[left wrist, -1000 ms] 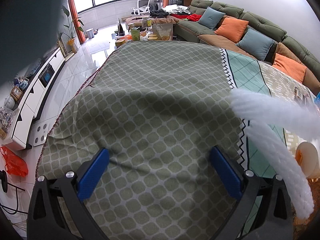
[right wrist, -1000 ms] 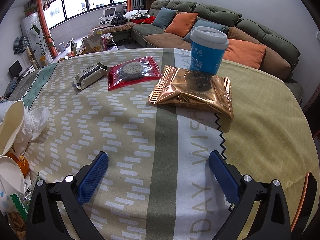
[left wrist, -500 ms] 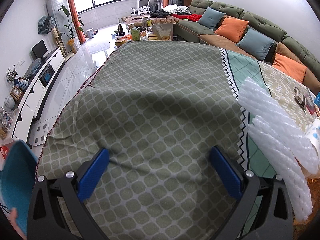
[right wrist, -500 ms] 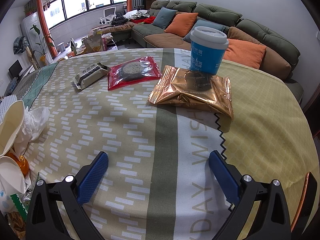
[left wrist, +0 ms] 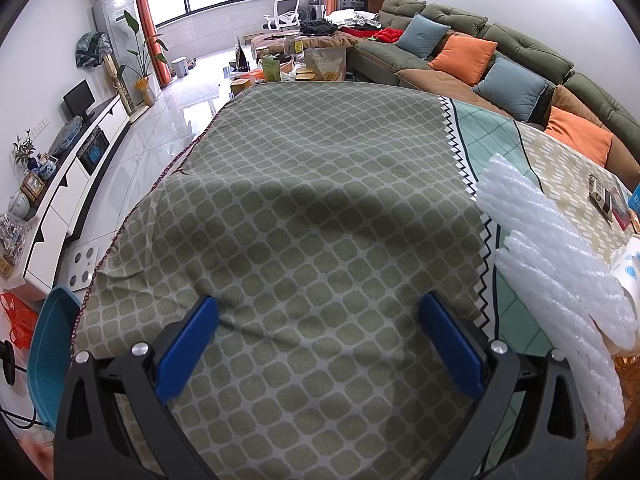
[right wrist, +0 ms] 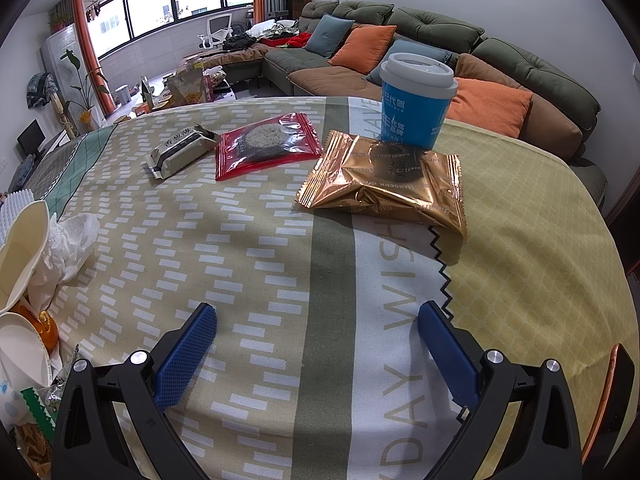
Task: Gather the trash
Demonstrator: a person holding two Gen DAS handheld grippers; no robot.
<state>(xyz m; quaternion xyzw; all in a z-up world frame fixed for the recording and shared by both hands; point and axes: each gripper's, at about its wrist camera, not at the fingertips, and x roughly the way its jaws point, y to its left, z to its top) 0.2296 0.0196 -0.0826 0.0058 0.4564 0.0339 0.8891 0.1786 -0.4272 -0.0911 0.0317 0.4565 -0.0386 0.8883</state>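
Note:
My left gripper is open over bare green-patterned tablecloth, holding nothing. White foam netting lies in a heap just to its right. My right gripper is open above the cloth with nothing between its fingers. Ahead of it lie a gold snack wrapper, a red cookie packet and a silver-black wrapper. A blue paper cup with a grey lid stands upright behind the gold wrapper. At the right view's left edge sits a trash pile: white tissue, cream paper bowls and an orange peel.
A blue bin stands on the floor beside the table's left edge. A green sofa with orange and blue cushions runs behind the table. A white TV cabinet lines the left wall. A phone lies at the table's right edge.
The white foam netting has dropped from mid-air and settled on the table right of my left gripper. A dark shape at the upper left is gone; the blue bin came into sight.

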